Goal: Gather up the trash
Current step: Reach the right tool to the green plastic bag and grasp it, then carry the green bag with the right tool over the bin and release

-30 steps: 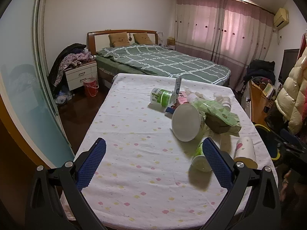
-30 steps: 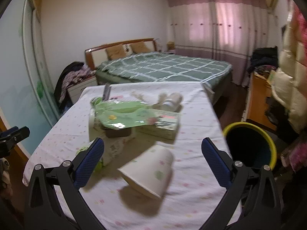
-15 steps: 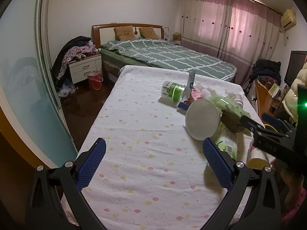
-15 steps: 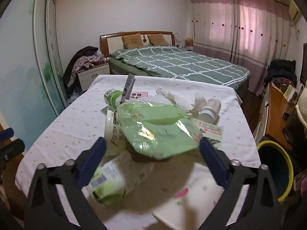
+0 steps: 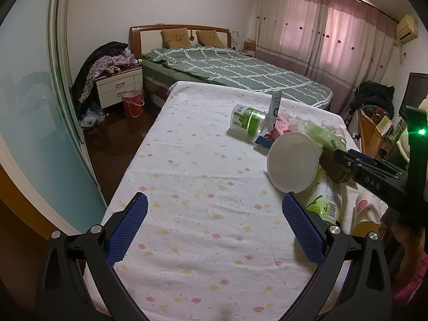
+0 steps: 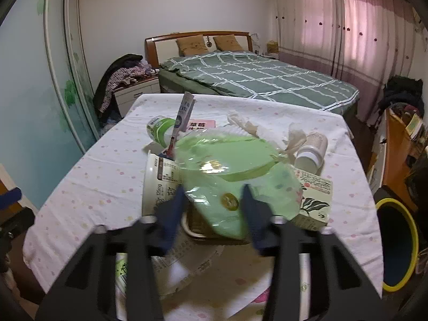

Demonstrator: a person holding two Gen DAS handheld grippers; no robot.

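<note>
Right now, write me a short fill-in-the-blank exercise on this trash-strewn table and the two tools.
1. The left tool hovers over bare tablecloth with nothing between its ____ pads.
2. The right tool is closing around a ____ plastic wrapper.
3. The trash bin beside the table has a ____ rim.
4. A toothpaste tube stands propped inside a tipped white ____.

Missing words: blue; green; yellow; cup
</note>
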